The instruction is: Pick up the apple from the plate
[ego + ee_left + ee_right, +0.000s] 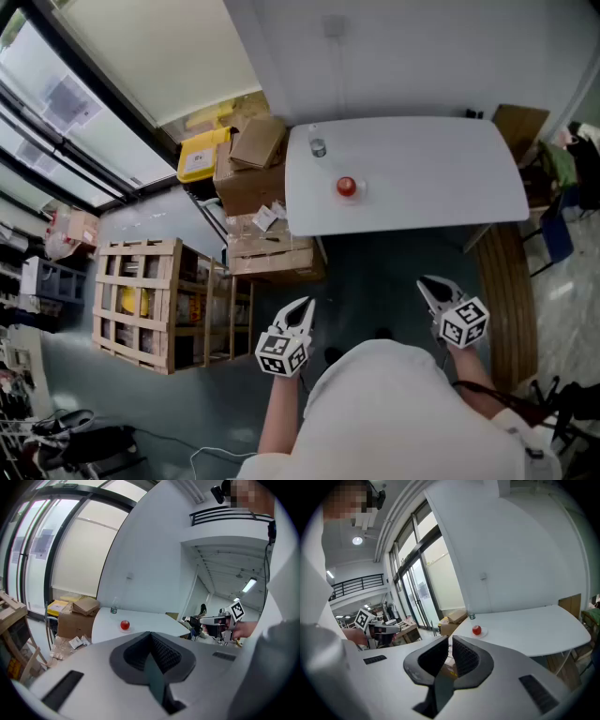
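A red apple (347, 187) rests on a small white plate (359, 191) on the left part of a white table (431, 178). It also shows far ahead in the left gripper view (124, 625) and the right gripper view (476, 630). Both grippers are held in front of the person's body, well short of the table's near edge. My left gripper (306, 304) (151, 633) is shut with nothing in it. My right gripper (425, 281) (451, 637) has a narrow slit between its pads and holds nothing.
A small clear bottle (318, 147) stands on the table beyond the apple. Cardboard boxes (253, 169) and a yellow bin (202, 155) are stacked by the table's left end. A wooden crate (141, 300) stands on the floor to my left. Windows run along the left wall.
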The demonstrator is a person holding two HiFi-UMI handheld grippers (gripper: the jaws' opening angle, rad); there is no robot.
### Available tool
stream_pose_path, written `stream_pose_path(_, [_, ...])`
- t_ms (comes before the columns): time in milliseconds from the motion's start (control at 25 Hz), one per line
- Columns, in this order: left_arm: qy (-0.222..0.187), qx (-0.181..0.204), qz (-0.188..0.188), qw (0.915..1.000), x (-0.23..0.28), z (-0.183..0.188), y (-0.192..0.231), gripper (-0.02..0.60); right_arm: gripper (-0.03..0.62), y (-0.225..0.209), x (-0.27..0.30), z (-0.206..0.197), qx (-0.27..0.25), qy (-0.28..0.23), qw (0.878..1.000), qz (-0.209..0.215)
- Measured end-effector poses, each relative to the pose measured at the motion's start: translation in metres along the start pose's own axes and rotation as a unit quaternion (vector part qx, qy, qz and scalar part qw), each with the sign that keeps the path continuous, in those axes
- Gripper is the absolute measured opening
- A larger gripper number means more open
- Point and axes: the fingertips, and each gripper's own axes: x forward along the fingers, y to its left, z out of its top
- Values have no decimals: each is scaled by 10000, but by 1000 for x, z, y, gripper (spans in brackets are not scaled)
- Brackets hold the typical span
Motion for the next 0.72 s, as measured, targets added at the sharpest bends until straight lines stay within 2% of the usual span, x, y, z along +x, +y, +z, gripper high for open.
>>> stream_pose_path(720, [78, -36, 145, 9999, 1, -5, -12, 2, 51, -5, -10, 3, 44, -42, 9999, 150])
